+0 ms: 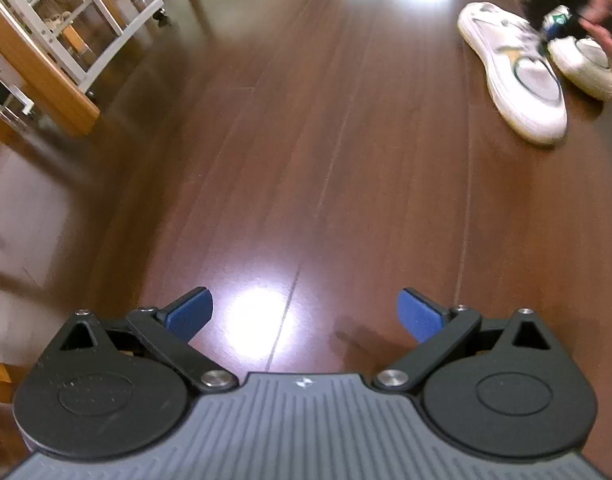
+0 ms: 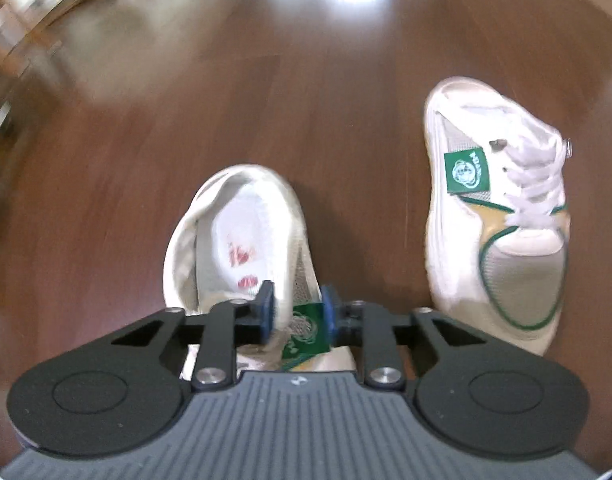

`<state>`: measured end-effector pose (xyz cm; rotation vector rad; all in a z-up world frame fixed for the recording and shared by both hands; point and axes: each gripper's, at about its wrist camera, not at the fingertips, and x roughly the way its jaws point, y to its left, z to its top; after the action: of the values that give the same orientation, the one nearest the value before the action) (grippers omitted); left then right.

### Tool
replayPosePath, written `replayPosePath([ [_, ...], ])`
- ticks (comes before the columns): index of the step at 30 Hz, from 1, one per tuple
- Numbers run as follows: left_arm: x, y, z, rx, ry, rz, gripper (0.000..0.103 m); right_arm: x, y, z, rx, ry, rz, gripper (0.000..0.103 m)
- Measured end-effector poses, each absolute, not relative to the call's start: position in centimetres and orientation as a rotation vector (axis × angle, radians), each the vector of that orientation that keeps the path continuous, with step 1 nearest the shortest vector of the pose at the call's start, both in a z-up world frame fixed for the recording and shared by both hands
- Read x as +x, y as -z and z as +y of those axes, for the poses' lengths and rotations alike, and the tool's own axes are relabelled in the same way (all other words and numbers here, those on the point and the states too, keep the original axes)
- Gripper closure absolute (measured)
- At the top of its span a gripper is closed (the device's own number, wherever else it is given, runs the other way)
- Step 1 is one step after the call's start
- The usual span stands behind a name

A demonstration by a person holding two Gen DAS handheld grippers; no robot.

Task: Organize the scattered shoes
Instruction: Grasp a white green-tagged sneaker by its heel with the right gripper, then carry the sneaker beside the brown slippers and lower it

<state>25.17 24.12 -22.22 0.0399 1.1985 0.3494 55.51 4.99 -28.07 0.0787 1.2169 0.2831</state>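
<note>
The left gripper [image 1: 305, 312] points steeply down at bare floor, its blue pads [image 1: 191, 314] spread wide with nothing between them. The right gripper [image 2: 297, 316] also points steeply down, its pads [image 2: 266, 312] pinched on a shoe's [image 2: 242, 248] side wall.

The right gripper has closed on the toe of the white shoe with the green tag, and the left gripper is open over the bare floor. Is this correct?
Not quite. The right wrist view shows the right gripper shut on the side wall of the shoe's opening, at the collar beside the green tag, not the toe of the white shoe. The left gripper is open over bare floor, as you say.
</note>
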Motion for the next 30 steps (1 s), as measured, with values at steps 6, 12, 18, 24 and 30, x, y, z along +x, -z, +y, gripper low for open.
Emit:
replayPosePath([
  [6,24.3,21.1,21.7,0.036,-0.283,1.176,0.003,45.3,24.9,-0.9,0.045,-0.472,1.251,0.092],
  [12,23.5,21.0,20.4,0.024,-0.248,1.187,0.003,37.4,23.3,-5.6,-0.026,-0.491,1.145,0.021],
  [18,23.4,21.4,19.8,0.006,-0.232,1.21,0.003,36.4,21.4,-3.4,-0.144,-0.721,1.095,0.019],
  [24,23.0,20.7,19.4,-0.004,-0.218,1.187,0.003,38.0,25.4,1.1,-0.29,-0.839,1.266,0.095],
  [30,22.4,20.8,19.4,-0.077,-0.203,1.199,0.003,33.9,22.8,-1.2,-0.315,-0.911,1.349,0.096],
])
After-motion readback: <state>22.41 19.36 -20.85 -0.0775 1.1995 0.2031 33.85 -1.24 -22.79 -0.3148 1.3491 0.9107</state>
